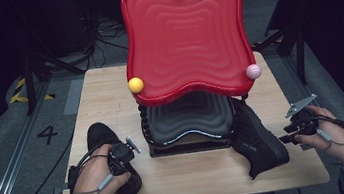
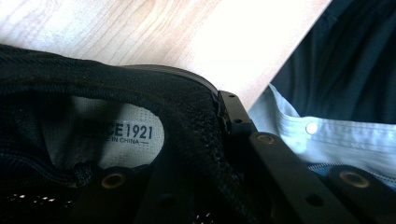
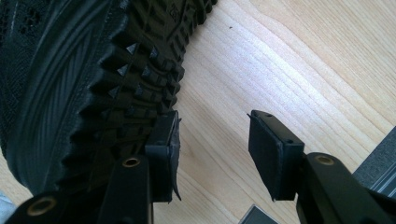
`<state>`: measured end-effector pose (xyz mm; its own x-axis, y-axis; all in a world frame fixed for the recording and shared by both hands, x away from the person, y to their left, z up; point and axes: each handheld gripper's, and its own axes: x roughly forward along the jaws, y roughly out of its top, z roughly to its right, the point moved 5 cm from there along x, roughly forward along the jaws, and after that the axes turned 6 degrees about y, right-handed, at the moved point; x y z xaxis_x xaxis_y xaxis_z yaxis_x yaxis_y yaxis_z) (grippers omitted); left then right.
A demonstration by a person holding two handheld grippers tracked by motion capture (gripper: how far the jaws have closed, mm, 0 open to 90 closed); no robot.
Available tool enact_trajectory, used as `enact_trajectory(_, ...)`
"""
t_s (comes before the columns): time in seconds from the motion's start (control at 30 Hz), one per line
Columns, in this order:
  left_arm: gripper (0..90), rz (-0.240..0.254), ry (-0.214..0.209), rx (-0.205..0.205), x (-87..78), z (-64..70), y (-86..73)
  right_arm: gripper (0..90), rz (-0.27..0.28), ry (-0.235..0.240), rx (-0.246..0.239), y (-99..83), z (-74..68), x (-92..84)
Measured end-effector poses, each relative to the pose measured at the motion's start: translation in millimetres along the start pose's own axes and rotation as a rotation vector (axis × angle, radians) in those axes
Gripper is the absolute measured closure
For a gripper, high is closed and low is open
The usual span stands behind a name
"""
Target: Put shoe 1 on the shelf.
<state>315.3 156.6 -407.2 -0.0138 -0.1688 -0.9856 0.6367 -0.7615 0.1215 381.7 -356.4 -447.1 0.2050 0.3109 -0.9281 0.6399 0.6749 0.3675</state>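
The left hand-held gripper (image 1: 127, 148) pinches one black shoe (image 1: 110, 158) on the table (image 1: 195, 174), but the other shoe (image 1: 258, 138) waits by the spread right hand-held gripper (image 1: 288, 134).

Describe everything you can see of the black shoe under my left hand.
The left shoe is a black mesh sneaker with black laces and a grey insole printed "SINCE 1921". It sits upright at the table's front left corner, beside the black rack. The left tongs are shut on its collar, one jaw inside the opening, one outside.
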Motion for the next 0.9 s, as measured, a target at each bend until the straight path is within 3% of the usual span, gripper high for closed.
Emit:
enact_trajectory(0.23,85.3,0.0,-0.001,0.017,-27.8,4.3,2.5,58.9,0.036,-0.002,-0.003,3.5,-2.0,-4.1)
enact_trajectory(0.53,84.2,0.027,-0.047,0.095,-64.5,10.1,6.9,63.7,0.088,0.013,0.029,2.2,-3.8,-12.0)
enact_trajectory(0.77,84.3,0.015,-0.003,0.109,-81.9,13.3,12.1,64.0,0.107,0.006,0.029,-0.7,-4.2,-15.4)
enact_trajectory(0.83,84.6,0.016,0.032,0.112,-93.0,15.0,14.6,63.9,0.107,0.007,0.031,-1.4,-5.1,-15.0)
enact_trajectory(0.9,86.1,0.023,0.027,0.117,-96.0,15.6,15.1,63.8,0.106,0.009,0.031,-1.8,-5.2,-14.5)
